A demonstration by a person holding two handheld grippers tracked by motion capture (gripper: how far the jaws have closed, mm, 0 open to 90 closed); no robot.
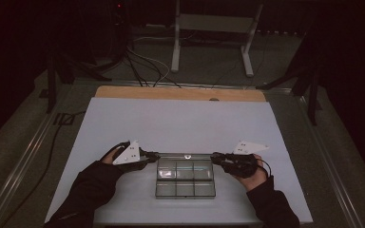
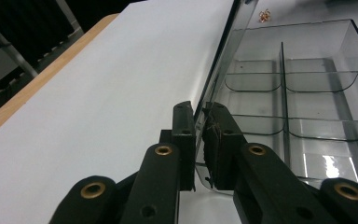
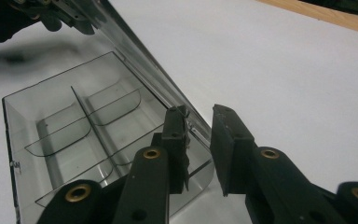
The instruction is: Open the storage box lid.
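Clear plastic compartment box (image 1: 185,176) sits near-centre on white table (image 1: 180,123), lid (image 2: 216,74) standing up. Left gripper (image 2: 198,140) pinches lid's left edge; right gripper (image 3: 198,140) straddles right edge, jaws gapped, not clamped. Light, stiff, slippery, crackable: grip lid edges gently.

The high view is dimly lit; beyond the white counter (image 1: 180,123), everything is lost in darkness.
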